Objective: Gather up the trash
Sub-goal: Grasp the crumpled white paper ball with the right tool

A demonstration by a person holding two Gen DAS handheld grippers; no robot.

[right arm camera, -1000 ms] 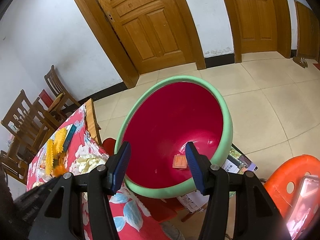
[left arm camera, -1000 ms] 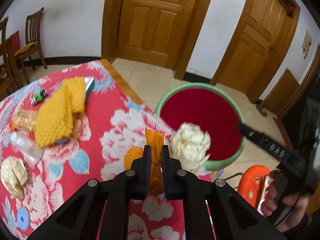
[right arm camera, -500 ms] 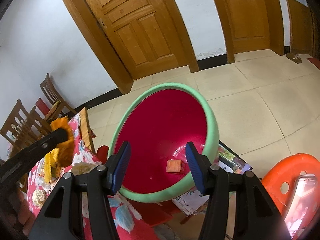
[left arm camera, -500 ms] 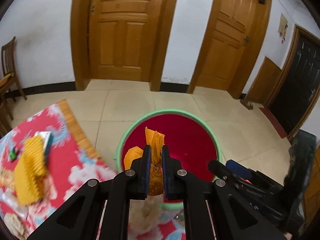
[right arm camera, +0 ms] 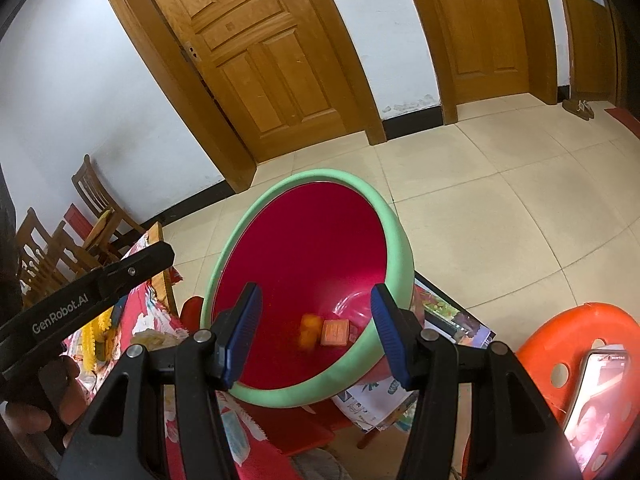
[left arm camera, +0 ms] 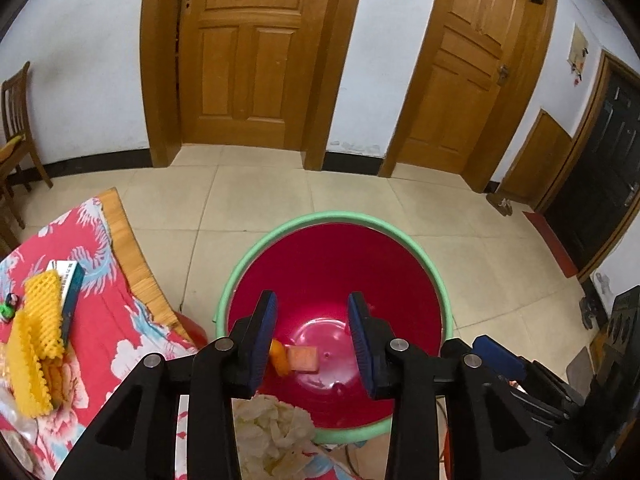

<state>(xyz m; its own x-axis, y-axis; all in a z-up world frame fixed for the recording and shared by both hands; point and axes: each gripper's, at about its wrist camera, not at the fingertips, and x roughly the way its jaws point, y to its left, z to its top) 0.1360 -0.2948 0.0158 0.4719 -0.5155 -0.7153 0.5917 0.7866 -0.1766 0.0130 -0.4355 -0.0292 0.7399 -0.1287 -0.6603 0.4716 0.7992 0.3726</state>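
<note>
Left gripper [left arm camera: 312,334] poised above red basin [left arm camera: 340,264] with jaws spread apart and nothing between them, placed over the opening so that released trash lands inside; orange scrap [left arm camera: 279,357] blurred near the basin floor beside small square packet [left arm camera: 304,358]. Right gripper [right arm camera: 316,330] likewise parted and empty, aimed at the same basin. More litter, including yellow foam netting [left arm camera: 34,340] and crumpled white wrapper [left arm camera: 272,432], left on floral-clothed counter [left arm camera: 100,320], probably next for collection
</note>
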